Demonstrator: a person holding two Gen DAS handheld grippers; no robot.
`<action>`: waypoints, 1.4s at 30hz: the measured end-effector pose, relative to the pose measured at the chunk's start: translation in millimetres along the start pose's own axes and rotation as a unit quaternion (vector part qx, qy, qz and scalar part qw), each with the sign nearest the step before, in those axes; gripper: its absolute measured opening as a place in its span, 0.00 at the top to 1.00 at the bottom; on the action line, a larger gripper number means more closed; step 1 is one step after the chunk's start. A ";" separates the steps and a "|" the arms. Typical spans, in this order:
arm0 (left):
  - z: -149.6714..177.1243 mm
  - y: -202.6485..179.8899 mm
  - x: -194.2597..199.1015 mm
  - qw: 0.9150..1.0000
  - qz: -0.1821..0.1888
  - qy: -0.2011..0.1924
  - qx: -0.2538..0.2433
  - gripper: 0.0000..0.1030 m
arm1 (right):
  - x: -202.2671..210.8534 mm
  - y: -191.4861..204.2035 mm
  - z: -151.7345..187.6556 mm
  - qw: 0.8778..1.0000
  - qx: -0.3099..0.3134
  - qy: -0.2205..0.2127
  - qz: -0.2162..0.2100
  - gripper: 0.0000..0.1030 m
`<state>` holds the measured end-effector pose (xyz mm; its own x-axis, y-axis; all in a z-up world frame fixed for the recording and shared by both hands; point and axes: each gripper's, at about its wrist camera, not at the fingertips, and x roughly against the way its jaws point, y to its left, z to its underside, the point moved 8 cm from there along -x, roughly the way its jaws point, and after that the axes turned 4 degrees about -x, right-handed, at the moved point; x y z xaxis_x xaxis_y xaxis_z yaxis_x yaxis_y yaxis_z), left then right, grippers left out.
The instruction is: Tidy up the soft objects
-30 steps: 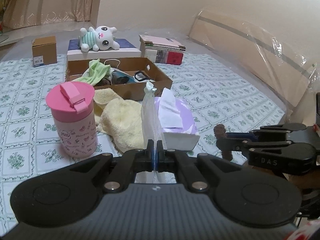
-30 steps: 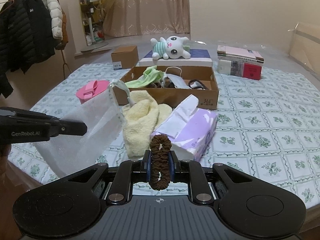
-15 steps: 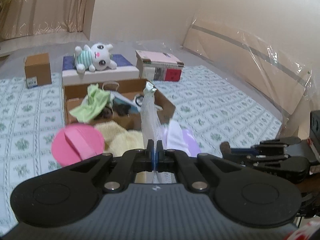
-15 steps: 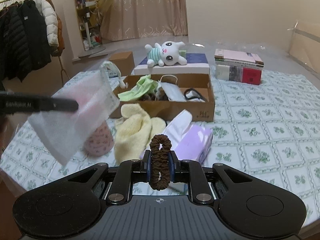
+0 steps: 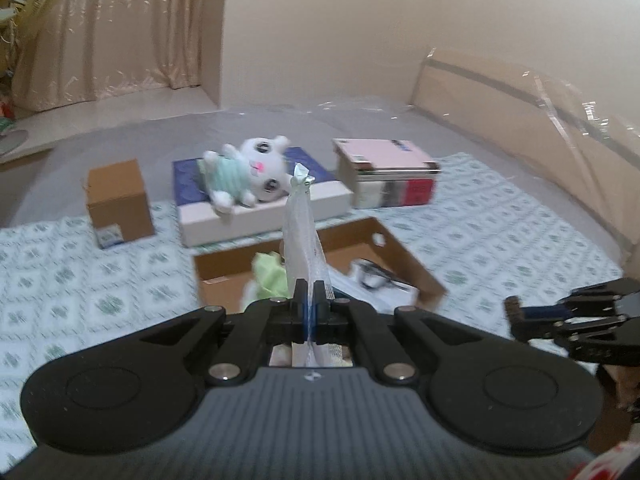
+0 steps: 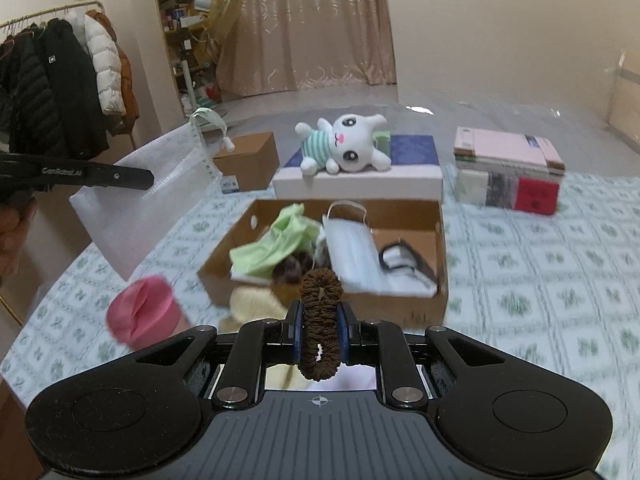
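My left gripper (image 5: 308, 294) is shut on the edge of a white mesh pouch (image 5: 300, 232), which stands edge-on in the left wrist view. In the right wrist view the pouch (image 6: 136, 208) hangs flat at the left, with a hand behind that gripper (image 6: 148, 179). My right gripper (image 6: 320, 316) is shut on a brown scrunchie (image 6: 320, 320), held upright between the pads. Both grippers hover just in front of an open cardboard box (image 6: 400, 208) holding a green cloth (image 6: 280, 240), a face mask (image 6: 352, 248) and dark items. The right gripper (image 5: 516, 316) shows at the left wrist view's right edge.
A plush bunny (image 6: 348, 144) lies on a flat white-and-blue box behind the cardboard box. Stacked books (image 6: 508, 160) sit at the back right, a small brown carton (image 6: 248, 160) at the back left. A pink cup (image 6: 140, 312) and a yellow towel (image 6: 256, 304) lie near the box. Coats (image 6: 60, 80) hang at the left.
Both grippers have risen and moved forward toward the cardboard box, each keeping its hold. The cup, towel and tissue box have slipped beneath the left wrist view.
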<state>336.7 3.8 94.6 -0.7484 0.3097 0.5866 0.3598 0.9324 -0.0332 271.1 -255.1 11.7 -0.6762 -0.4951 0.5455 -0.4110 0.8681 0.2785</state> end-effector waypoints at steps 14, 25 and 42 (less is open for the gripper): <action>-15.6 68.1 -124.6 0.996 -0.044 0.077 0.015 1.00 | -110.2 -49.1 -71.0 0.999 -0.002 0.038 0.027 0.83; 23.0 79.0 -202.3 0.985 -0.056 0.163 0.004 1.00 | -180.4 -79.8 -66.2 0.995 -0.001 0.086 0.054 0.83; 39.6 78.6 -227.6 0.981 0.002 0.194 -0.003 0.62 | -240.3 -106.7 -35.8 0.986 -0.032 0.153 0.051 0.80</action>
<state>513.2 14.0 -73.5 -0.4784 0.2189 0.8504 0.3671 0.9296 -0.0328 499.3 -227.4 -120.8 -0.4923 -0.3800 0.7831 -0.3050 0.9179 0.2537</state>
